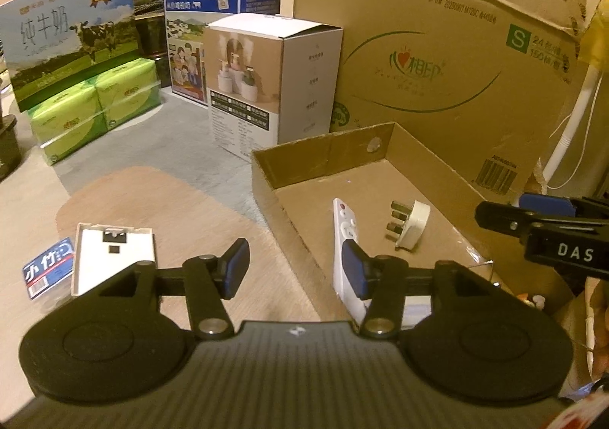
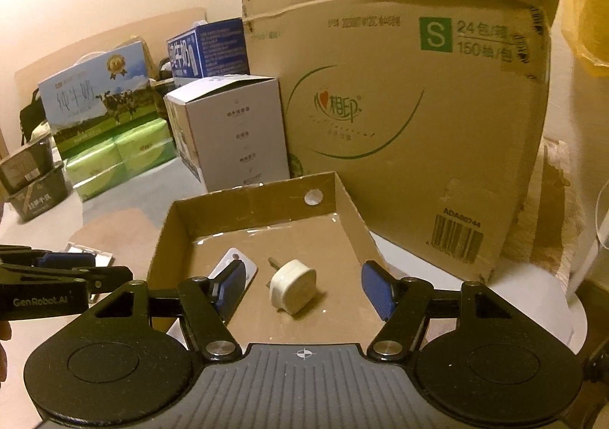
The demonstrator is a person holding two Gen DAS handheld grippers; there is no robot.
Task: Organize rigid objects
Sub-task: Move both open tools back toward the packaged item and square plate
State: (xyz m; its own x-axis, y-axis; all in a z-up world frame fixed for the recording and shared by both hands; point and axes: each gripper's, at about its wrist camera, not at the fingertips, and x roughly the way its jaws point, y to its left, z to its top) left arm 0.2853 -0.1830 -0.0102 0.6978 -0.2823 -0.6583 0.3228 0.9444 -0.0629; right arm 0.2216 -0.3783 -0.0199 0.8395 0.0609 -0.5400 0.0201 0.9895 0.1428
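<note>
blue packet [image 1: 47,268]: on table, far left, outside tray, untouched
white flat box [image 1: 114,258]: beside packet, likely next pick; grip across short sides
left gripper [image 1: 296,269]: released, empty
remote [image 1: 344,239], plug [image 1: 409,224]: lying in cardboard tray [image 1: 266,178]
right gripper [image 2: 304,286]: fingers apart, holding nothing, above plug

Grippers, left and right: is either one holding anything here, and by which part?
Nothing is held. The left gripper and right gripper are open and empty; the white remote control and white wall plug lie loose in the shallow cardboard tray.

Matt brown cardboard tray [image 2: 344,197], smooth white plastic plug [image 2: 293,286], glossy plastic remote [image 1: 344,227].
</note>
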